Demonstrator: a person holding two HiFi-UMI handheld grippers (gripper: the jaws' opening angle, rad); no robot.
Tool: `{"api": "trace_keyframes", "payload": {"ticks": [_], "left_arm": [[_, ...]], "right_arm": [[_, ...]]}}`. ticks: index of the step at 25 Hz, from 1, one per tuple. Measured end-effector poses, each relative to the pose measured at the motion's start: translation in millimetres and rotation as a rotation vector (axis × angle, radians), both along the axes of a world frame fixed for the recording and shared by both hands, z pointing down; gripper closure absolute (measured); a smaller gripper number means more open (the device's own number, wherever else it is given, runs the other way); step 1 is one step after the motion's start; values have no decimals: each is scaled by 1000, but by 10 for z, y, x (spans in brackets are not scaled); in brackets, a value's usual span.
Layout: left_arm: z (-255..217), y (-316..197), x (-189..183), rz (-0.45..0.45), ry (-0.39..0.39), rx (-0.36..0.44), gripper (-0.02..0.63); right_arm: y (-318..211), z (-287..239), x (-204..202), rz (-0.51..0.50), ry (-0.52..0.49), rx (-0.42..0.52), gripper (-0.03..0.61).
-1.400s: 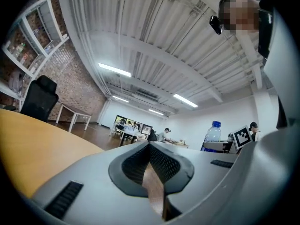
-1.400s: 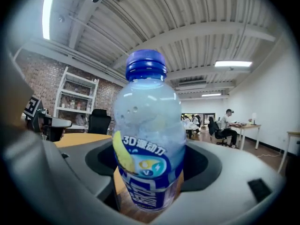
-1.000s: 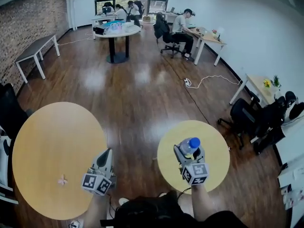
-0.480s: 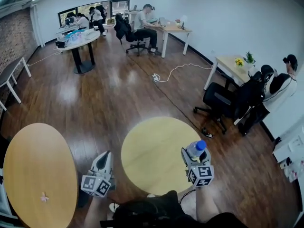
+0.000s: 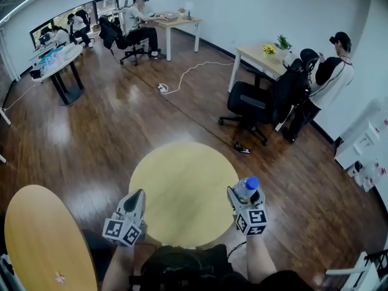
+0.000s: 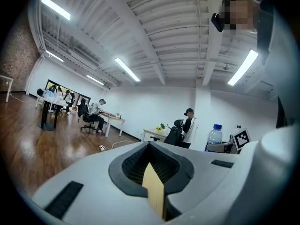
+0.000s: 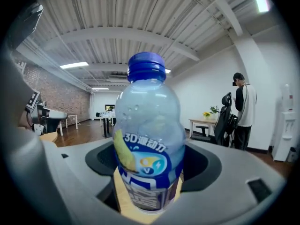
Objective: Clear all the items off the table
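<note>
My right gripper (image 5: 245, 197) is shut on a clear plastic bottle (image 5: 247, 187) with a blue cap, held upright over the right edge of a small round yellow table (image 5: 182, 187). In the right gripper view the bottle (image 7: 147, 139) stands between the jaws of that gripper (image 7: 147, 193), its blue and yellow label facing the camera. My left gripper (image 5: 132, 208) hangs at the table's left edge, shut with nothing in it; its jaws (image 6: 152, 186) meet in the left gripper view. A small pink item (image 5: 59, 277) lies on a larger round table (image 5: 36, 235) at the lower left.
A black office chair (image 5: 254, 105) and a standing person (image 5: 330, 77) are beyond the small table at right. A white cable (image 5: 185, 74) runs across the wood floor. Desks with seated people line the far wall. White cabinets (image 5: 364, 144) stand at the right.
The view has swung to the right: the small table now sits between both grippers and the large table has slid to the lower left. The bottle stays held in the right gripper.
</note>
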State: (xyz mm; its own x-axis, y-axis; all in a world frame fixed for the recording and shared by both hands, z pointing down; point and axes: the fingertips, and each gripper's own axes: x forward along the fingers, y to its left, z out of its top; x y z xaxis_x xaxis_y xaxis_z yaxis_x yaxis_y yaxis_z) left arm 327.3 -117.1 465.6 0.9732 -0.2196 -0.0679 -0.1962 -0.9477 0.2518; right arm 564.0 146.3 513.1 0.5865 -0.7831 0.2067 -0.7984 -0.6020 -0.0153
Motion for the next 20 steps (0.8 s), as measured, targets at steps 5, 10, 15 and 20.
{"api": "trace_keyframes", "payload": {"ticks": [5, 10, 15, 20], "left_arm": [[4, -99, 351, 49, -19, 5, 614], [209, -203, 481, 68, -79, -8, 614], [520, -296, 453, 69, -144, -56, 614], [853, -417, 427, 69, -192, -99, 614]], "right_arm": [[61, 113, 168, 49, -23, -5, 198], [-49, 379, 399, 71, -61, -35, 198], [-167, 768, 473, 69, -110, -90, 198], [-208, 1241, 478, 100, -169, -136, 197]]}}
